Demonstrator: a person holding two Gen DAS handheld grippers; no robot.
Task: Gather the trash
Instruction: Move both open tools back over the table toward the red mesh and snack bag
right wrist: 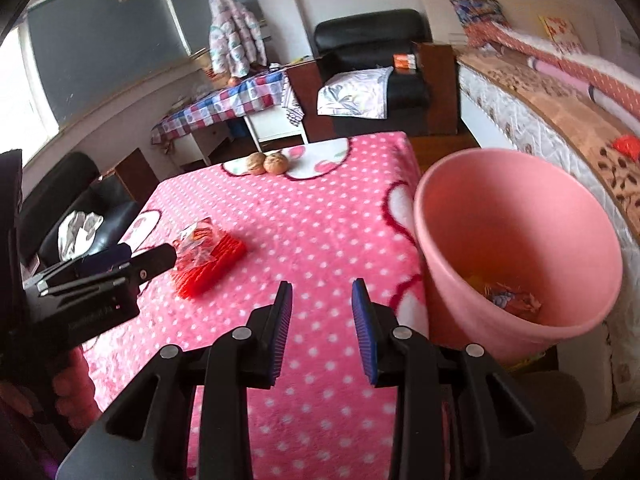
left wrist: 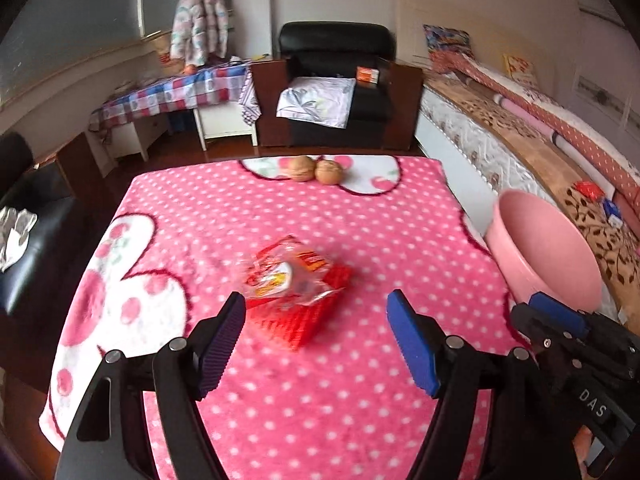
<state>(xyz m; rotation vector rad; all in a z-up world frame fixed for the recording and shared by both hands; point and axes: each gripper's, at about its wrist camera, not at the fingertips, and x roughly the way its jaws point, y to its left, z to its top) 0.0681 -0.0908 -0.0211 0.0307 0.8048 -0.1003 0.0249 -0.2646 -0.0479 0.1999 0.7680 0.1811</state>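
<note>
Wrappers (left wrist: 294,276), a crumpled clear-and-red snack bag lying on a red ribbed packet, rest on the bench's pink polka-dot blanket (left wrist: 320,420) just ahead of the left gripper (left wrist: 316,340), nearer its left finger; its fingers (left wrist: 414,344) stand wide apart with nothing between them, touching no trash; the right gripper (right wrist: 322,328) hangs over the blanket's near edge, fingers (right wrist: 282,332) partly apart and empty; a pink bin (right wrist: 516,248) stands just right of them beside the bench, with coloured wrappers at its bottom; two walnuts (left wrist: 316,170) sit touching each other at the far edge, well beyond both pairs of fingers.
</note>
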